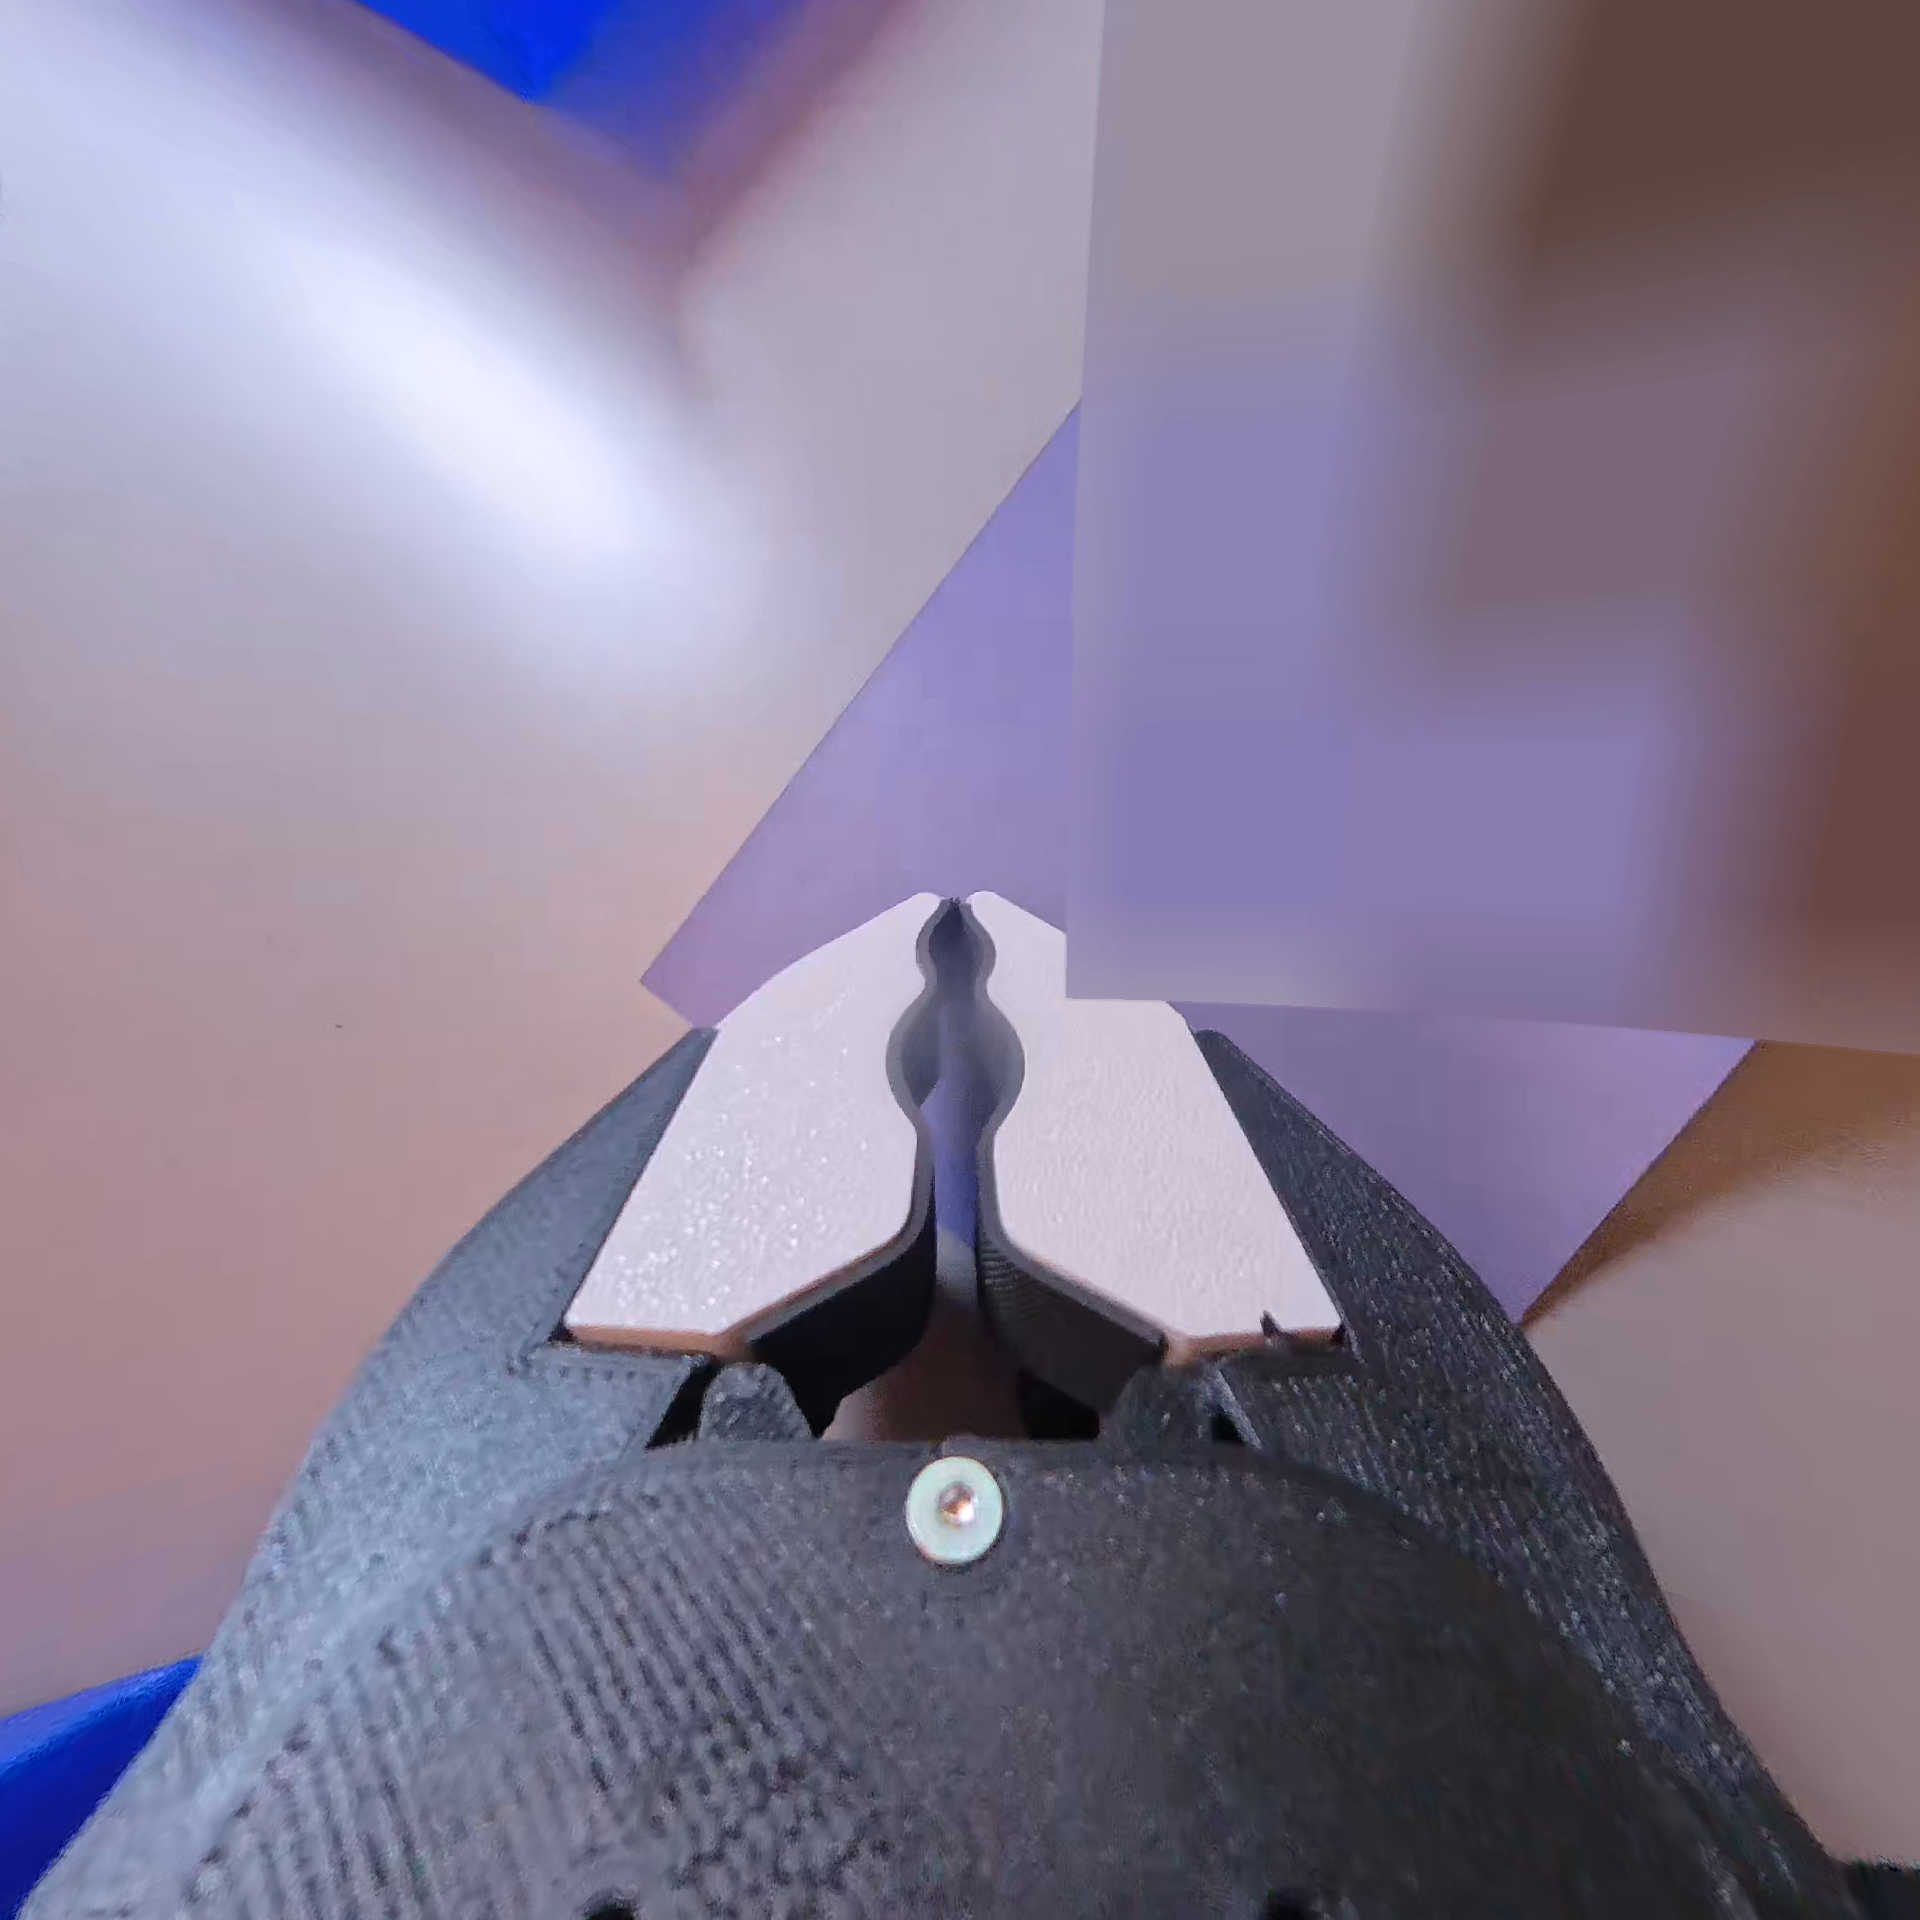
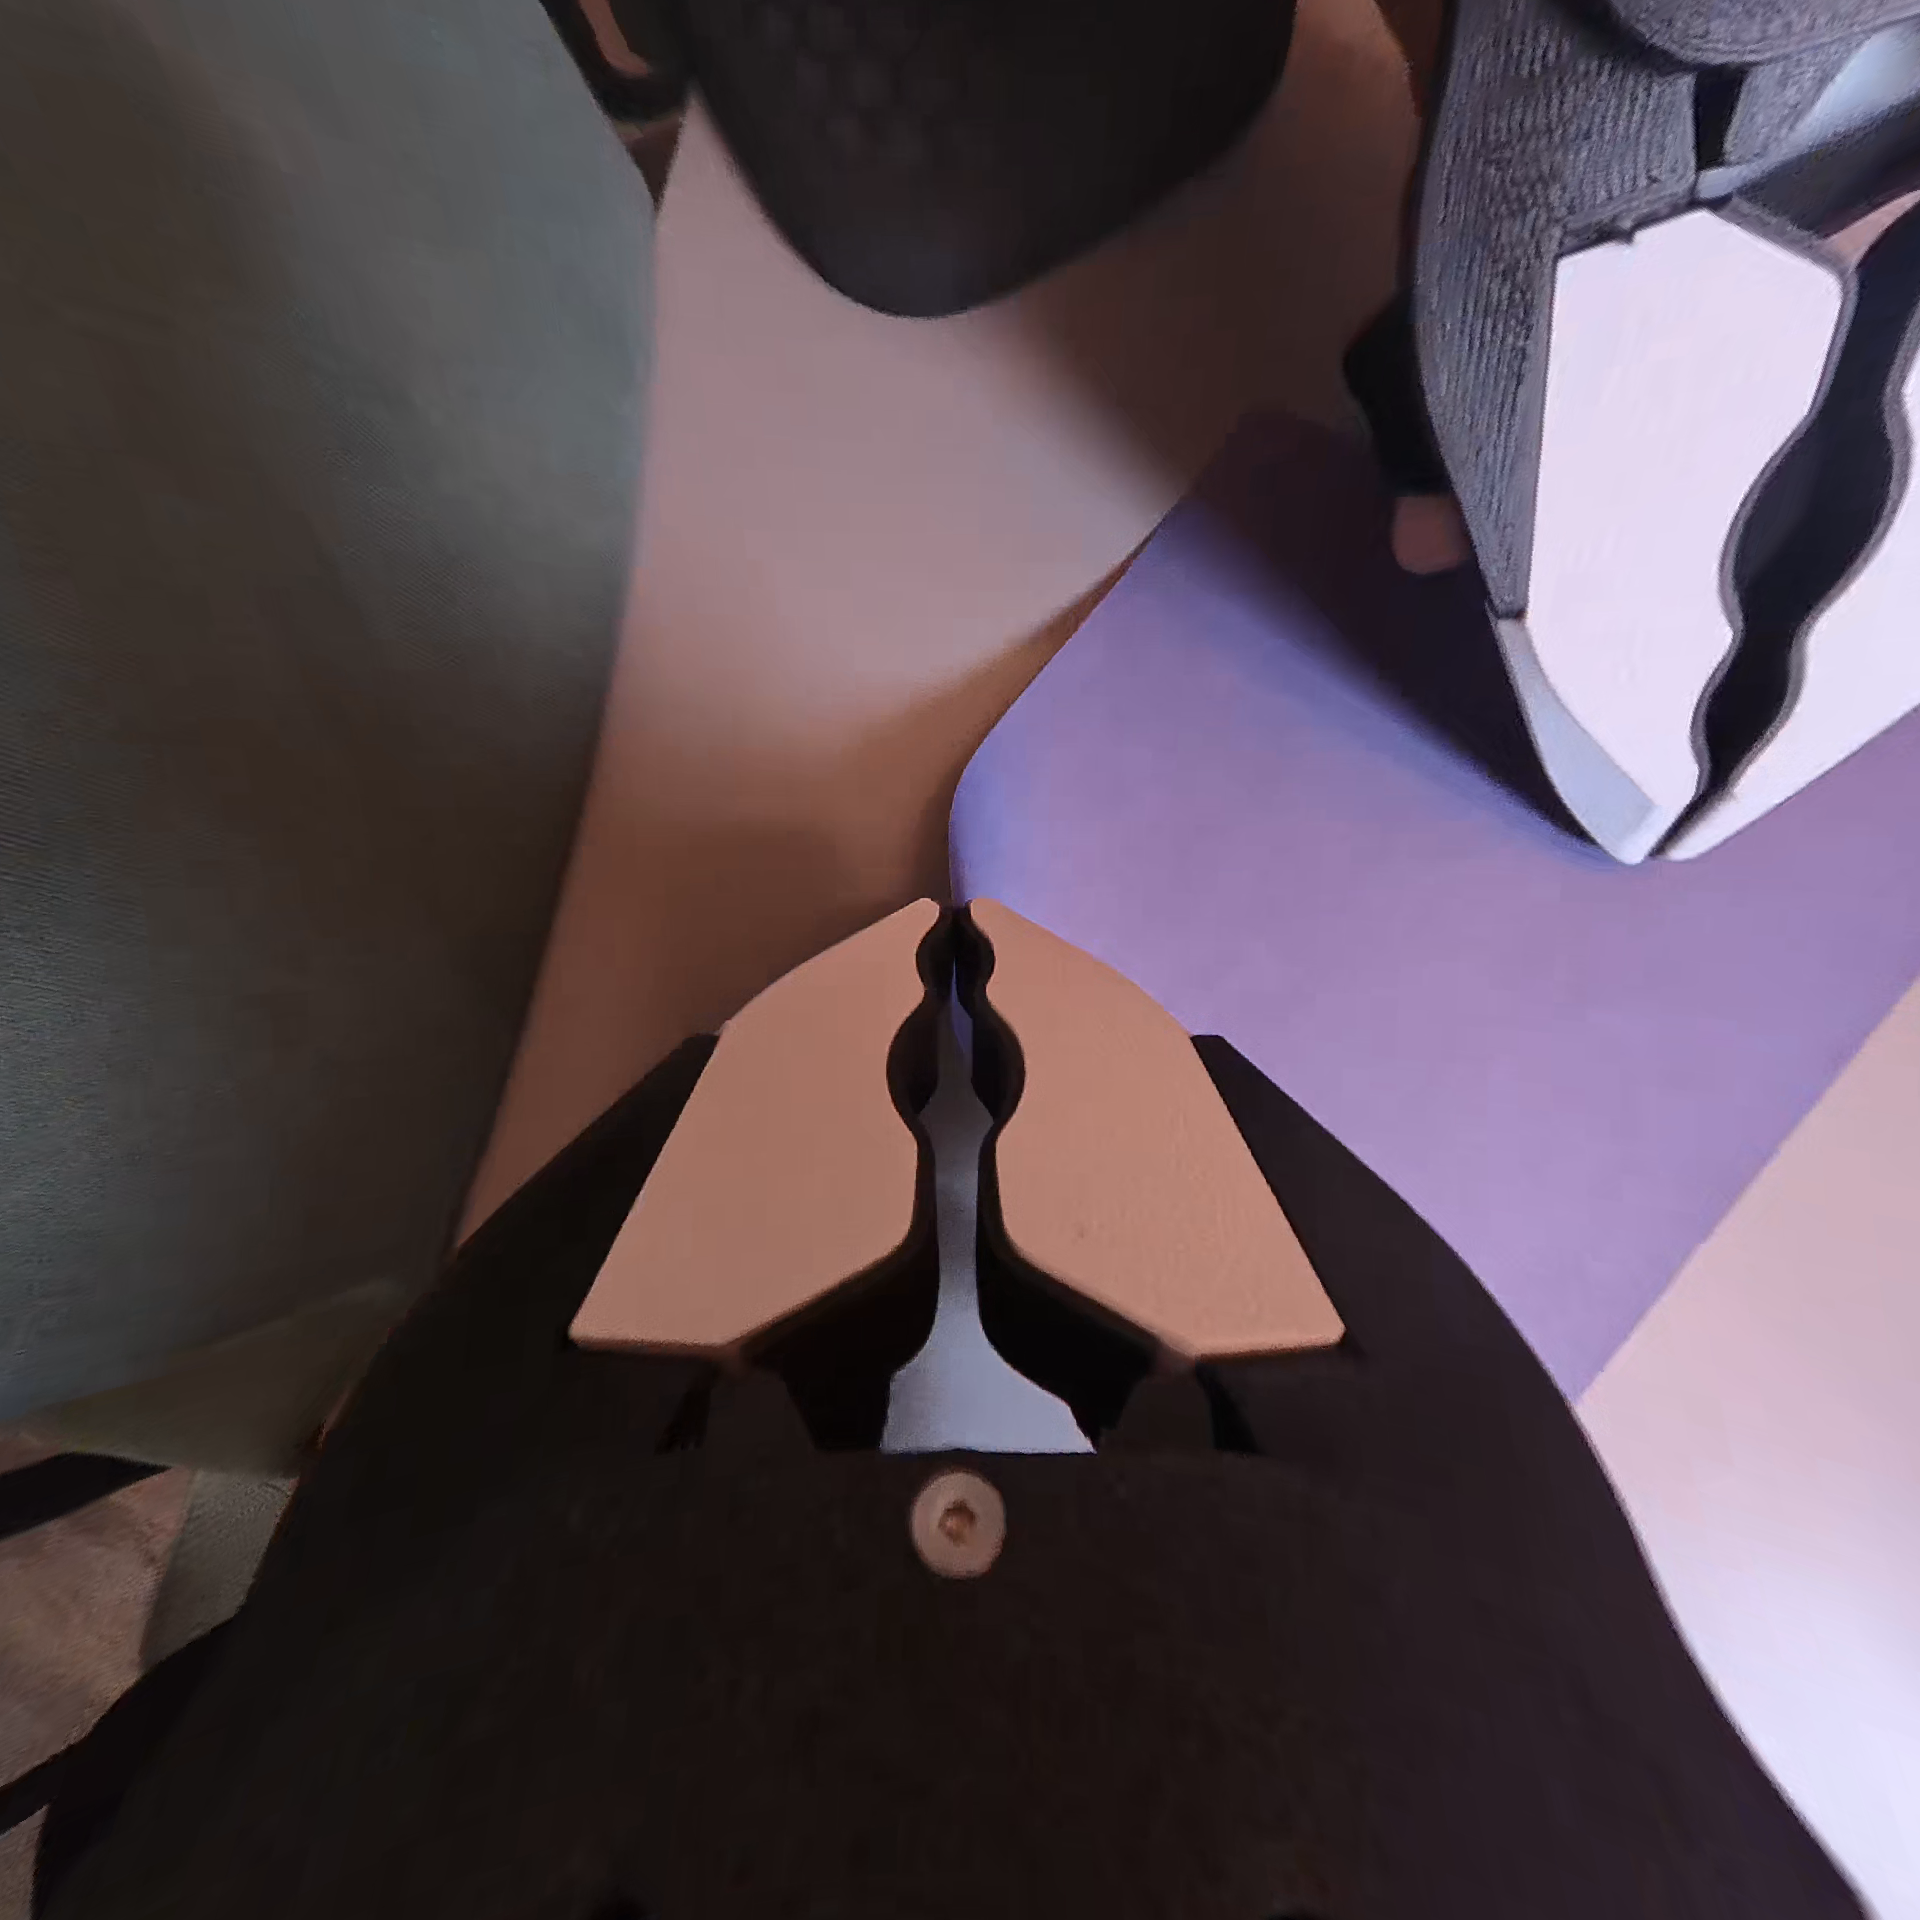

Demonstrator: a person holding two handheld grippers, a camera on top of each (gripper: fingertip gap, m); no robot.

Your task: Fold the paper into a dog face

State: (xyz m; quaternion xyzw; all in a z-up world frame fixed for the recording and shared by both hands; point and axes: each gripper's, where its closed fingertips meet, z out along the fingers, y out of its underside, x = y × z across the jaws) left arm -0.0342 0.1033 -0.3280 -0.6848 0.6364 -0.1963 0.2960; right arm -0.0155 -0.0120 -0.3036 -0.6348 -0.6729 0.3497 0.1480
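A lilac sheet of paper [image 1: 935,748] lies on a pinkish table [image 1: 312,935]. My left gripper [image 1: 958,902] is shut, with its tips resting on the paper near its left edge. Lilac shows through the gap between the fingers. The right wrist view shows this gripper [image 2: 1662,847] at the upper right, tips down on the paper [image 2: 1351,883]. My right gripper [image 2: 956,909] is shut at the paper's near edge. That edge curves up to the tips, and a pale strip shows between the fingers, so it seems to pinch the paper.
A grey-green cloth surface [image 2: 260,623] fills the left of the right wrist view. A black rounded part [image 2: 935,156] hangs at the top. Something blue [image 1: 582,62] sits beyond the table's far edge, and also shows at the bottom left [image 1: 62,1745]. A blurred patch covers the upper right of the left wrist view. The left gripper's tips are roughly 12 cm from the right gripper's.
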